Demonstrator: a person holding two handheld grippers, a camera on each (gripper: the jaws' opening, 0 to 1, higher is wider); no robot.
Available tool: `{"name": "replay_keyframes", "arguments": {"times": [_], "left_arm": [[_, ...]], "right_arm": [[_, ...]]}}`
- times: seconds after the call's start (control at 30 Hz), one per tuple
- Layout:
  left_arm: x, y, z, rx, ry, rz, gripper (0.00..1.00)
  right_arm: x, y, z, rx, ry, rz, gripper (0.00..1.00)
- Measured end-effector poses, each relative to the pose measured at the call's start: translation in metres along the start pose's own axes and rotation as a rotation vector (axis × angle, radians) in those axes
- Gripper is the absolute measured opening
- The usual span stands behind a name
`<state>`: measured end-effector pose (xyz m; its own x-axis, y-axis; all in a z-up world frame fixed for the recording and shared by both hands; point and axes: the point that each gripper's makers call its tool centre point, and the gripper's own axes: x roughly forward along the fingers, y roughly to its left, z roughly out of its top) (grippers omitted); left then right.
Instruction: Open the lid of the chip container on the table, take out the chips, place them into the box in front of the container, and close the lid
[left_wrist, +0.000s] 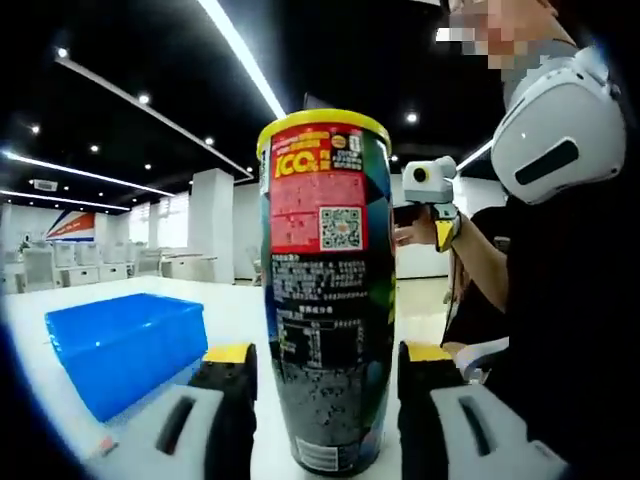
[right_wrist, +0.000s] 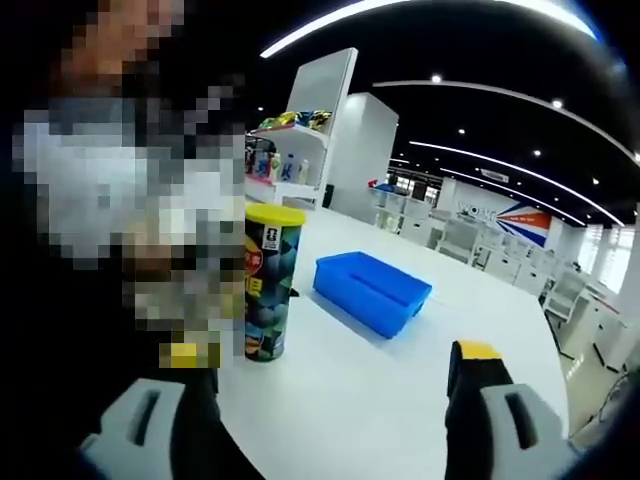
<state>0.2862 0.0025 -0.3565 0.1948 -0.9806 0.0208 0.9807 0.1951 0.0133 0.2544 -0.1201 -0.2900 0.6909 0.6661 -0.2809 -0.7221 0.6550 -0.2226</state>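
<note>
Left gripper view shows my left gripper with its jaws around the tall chip can, standing upright on the white tabletop, yellow lid on. I see the blue box at 9 o'clock. My right gripper has its jaws wide, holding nothing.

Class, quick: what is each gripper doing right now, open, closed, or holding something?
Left gripper: jaws either side of the chip container; whether they grip it cannot be told.
Right gripper: open, holding nothing, above the white table.
</note>
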Motion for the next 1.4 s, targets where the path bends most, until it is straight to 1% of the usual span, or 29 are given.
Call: {"name": "replay_keyframes", "arguments": {"times": [0.03, 0.17, 0.33, 0.5, 0.63, 0.73, 0.83, 1.07, 1.2, 1.4], "left_arm": [[0.000, -0.003, 0.000, -0.025, -0.002, -0.010, 0.47], [0.000, 0.001, 0.000, -0.027, -0.015, 0.014, 0.47], [-0.001, 0.001, 0.000, -0.024, -0.024, 0.017, 0.47], [-0.003, 0.001, 0.000, -0.030, -0.049, 0.014, 0.47], [-0.003, 0.001, 0.000, -0.036, -0.060, 0.020, 0.47], [-0.003, 0.001, 0.000, -0.039, -0.063, 0.022, 0.47], [-0.003, 0.000, 0.000, -0.041, -0.067, 0.025, 0.47], [-0.002, 0.000, 0.000, -0.042, -0.071, 0.026, 0.47], [-0.001, 0.000, 0.000, -0.042, -0.072, 0.027, 0.47], [-0.001, 0.000, -0.001, -0.043, -0.071, 0.028, 0.47]], "right_arm": [[0.000, 0.000, 0.000, 0.001, -0.001, -0.001, 0.89], [0.002, 0.000, 0.000, 0.006, -0.002, 0.001, 0.90], [0.005, 0.001, 0.002, 0.009, -0.007, 0.007, 0.90], [0.006, -0.001, 0.004, 0.014, -0.015, 0.002, 0.90], [0.007, -0.003, 0.010, 0.024, -0.044, -0.003, 0.90], [0.010, -0.003, 0.019, 0.033, -0.077, 0.005, 0.90], [0.014, -0.002, 0.027, 0.031, -0.094, 0.010, 0.89], [0.030, 0.008, 0.063, -0.020, -0.160, 0.052, 0.89], [0.039, 0.020, 0.080, -0.039, -0.199, 0.097, 0.89], [0.060, 0.045, 0.093, -0.062, -0.221, 0.178, 0.87]]}}
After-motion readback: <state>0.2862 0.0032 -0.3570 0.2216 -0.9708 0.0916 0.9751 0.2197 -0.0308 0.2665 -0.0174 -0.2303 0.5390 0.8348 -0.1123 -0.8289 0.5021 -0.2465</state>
